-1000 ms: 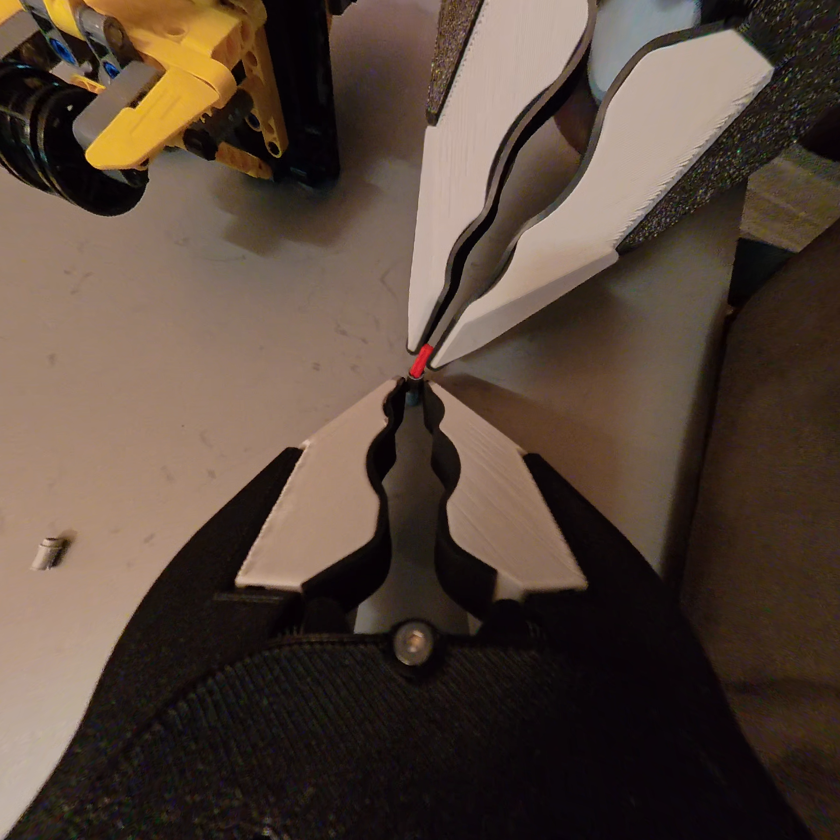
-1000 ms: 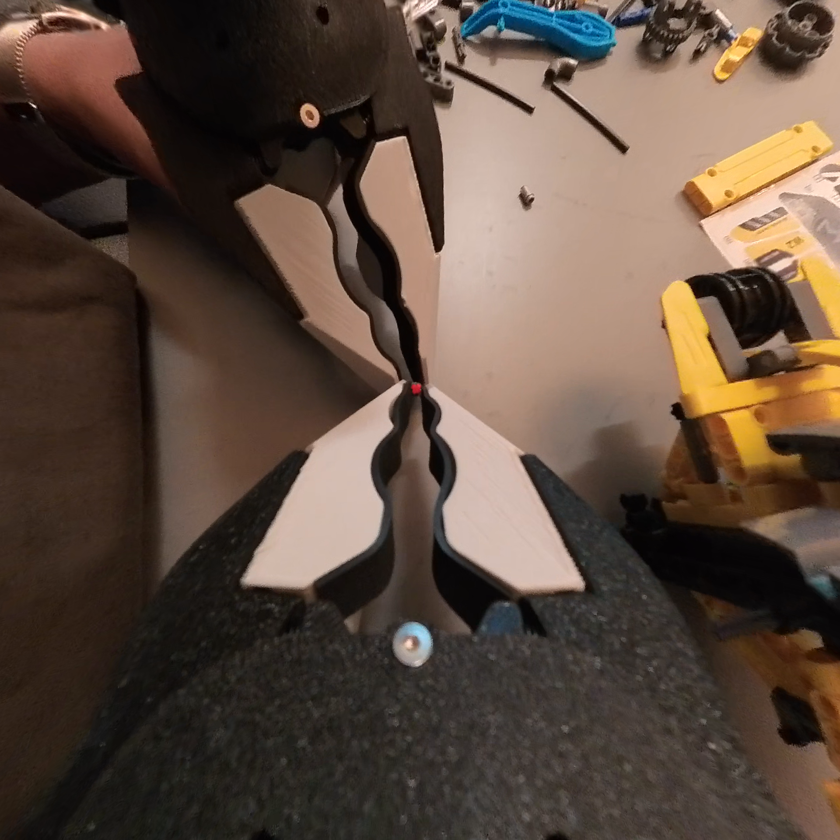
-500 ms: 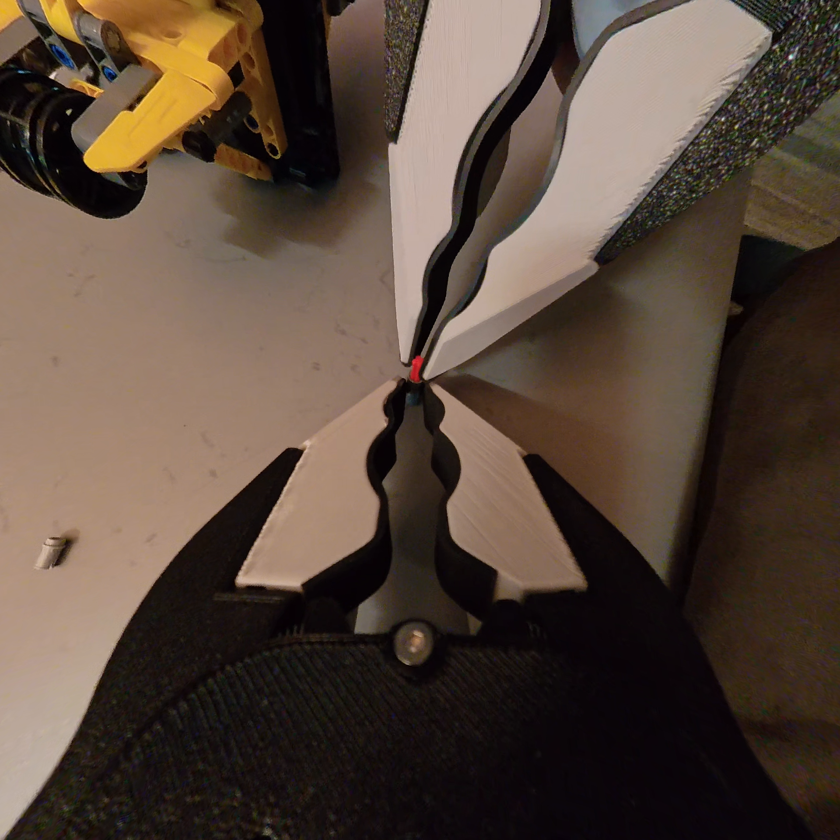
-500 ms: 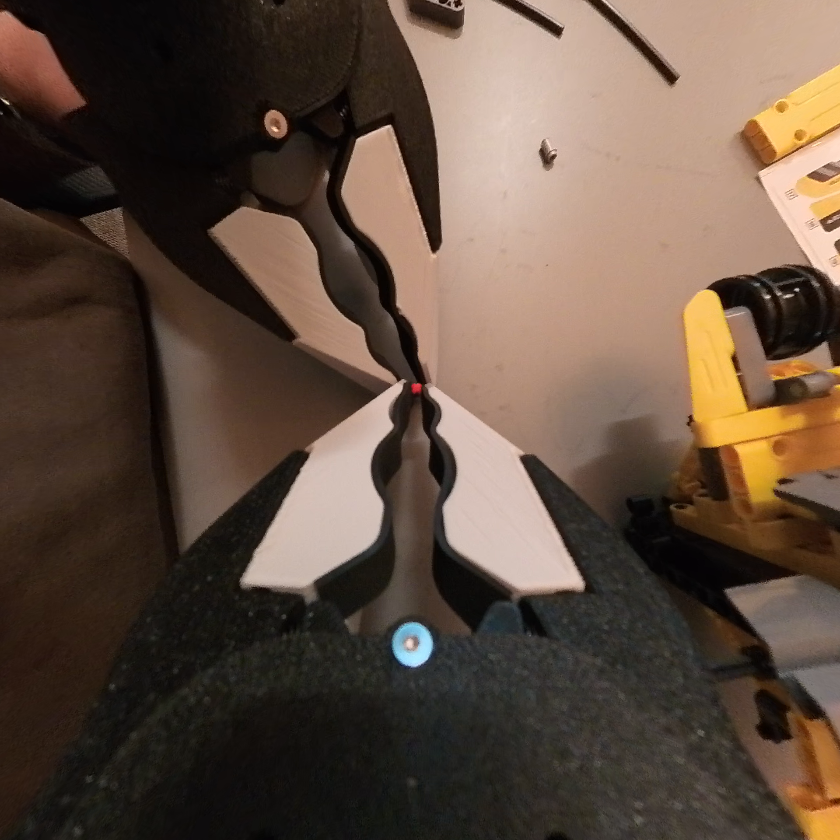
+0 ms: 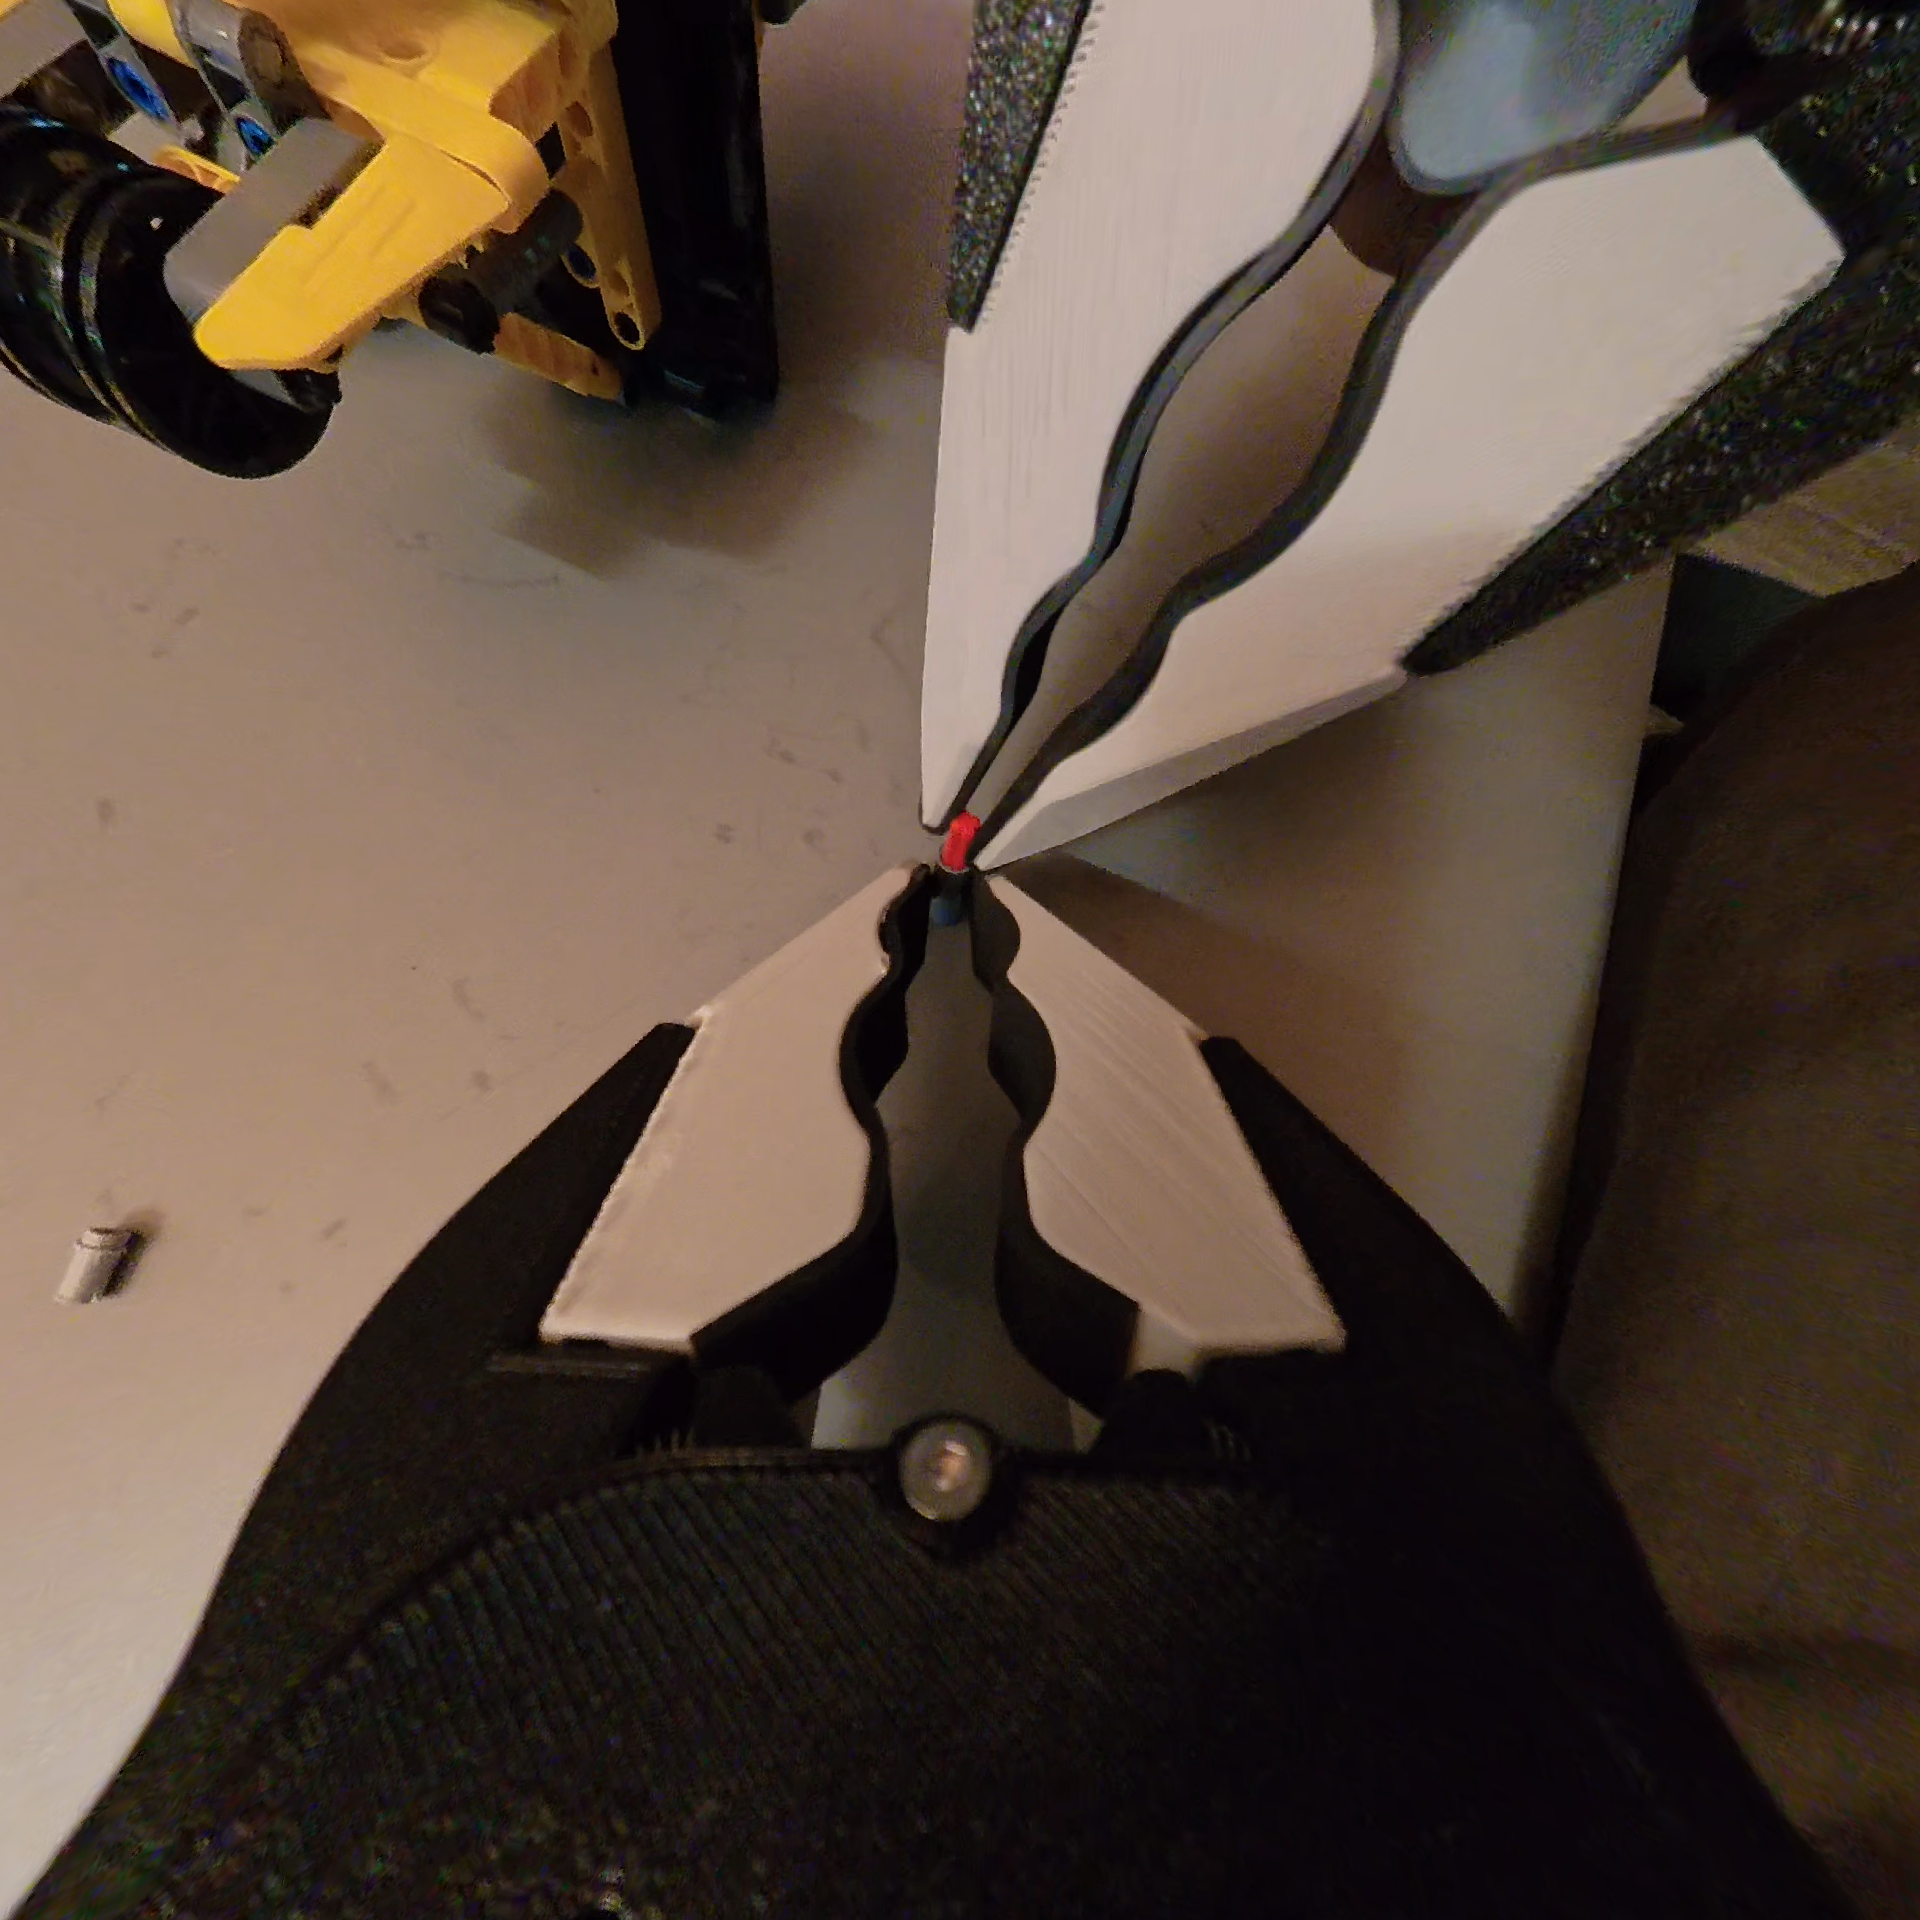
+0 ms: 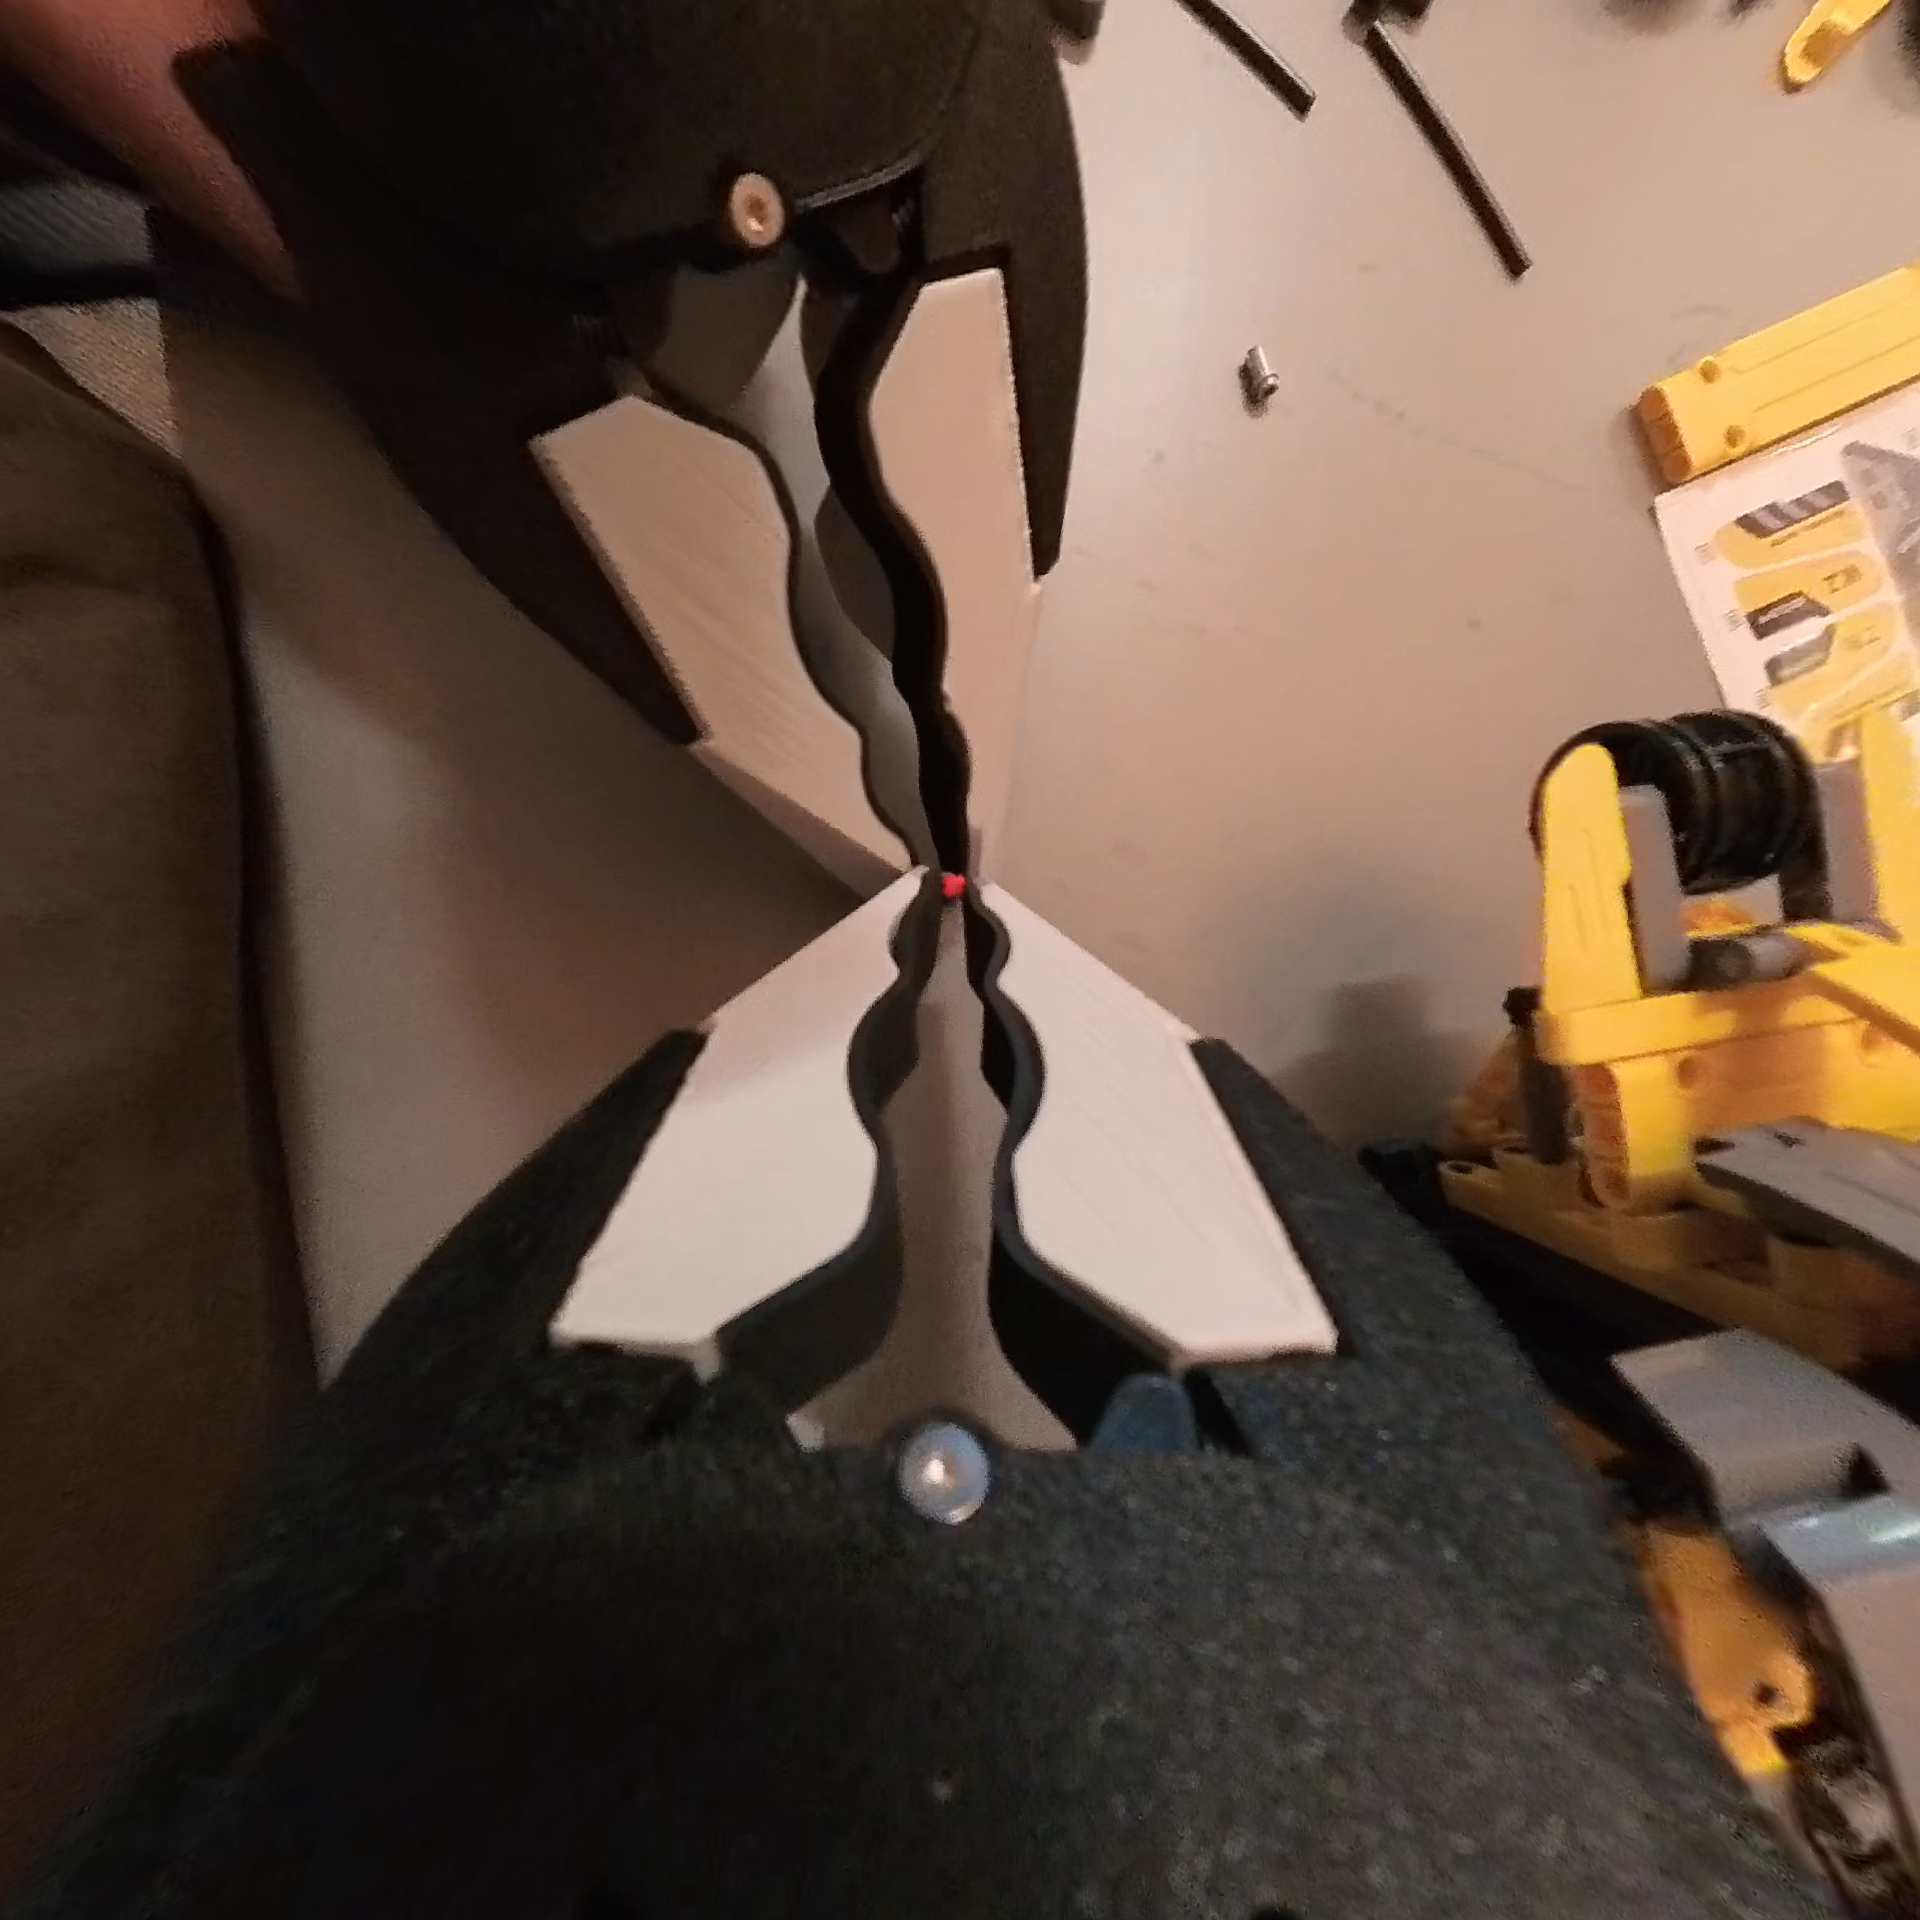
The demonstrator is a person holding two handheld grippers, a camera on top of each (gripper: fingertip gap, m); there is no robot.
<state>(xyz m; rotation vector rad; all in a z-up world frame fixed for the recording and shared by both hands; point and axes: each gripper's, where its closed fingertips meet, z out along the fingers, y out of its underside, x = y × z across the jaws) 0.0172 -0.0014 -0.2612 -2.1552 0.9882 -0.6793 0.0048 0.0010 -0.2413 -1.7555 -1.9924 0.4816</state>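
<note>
My two grippers meet tip to tip just above the grey table (image 5: 416, 831). My right gripper (image 6: 948, 891) is shut on a tiny red pin (image 6: 950, 886). In the left wrist view the red pin (image 5: 958, 840) sticks out of the right gripper (image 5: 961, 821) toward my left gripper (image 5: 948, 883). The left gripper is shut on a small blue piece (image 5: 945, 914), mostly hidden between its fingertips. The pin's free end touches that blue piece. The left gripper (image 6: 951, 852) also shows from above in the right wrist view.
A yellow and black brick-built vehicle (image 5: 416, 208) stands nearby, and shows in the right wrist view (image 6: 1714, 987). A small grey pin (image 5: 99, 1262) lies loose. A yellow beam (image 6: 1766, 395), an instruction sheet (image 6: 1818, 582) and black axles (image 6: 1455, 156) lie farther off. The table edge (image 5: 1600, 935) borders brown fabric. My two grippers' fingertips are within a few centimetres of each other.
The tips stay together. The right gripper has tilted and shifted, so its fingers fill more of the left wrist view. Less of the red pin shows than one second ago.
</note>
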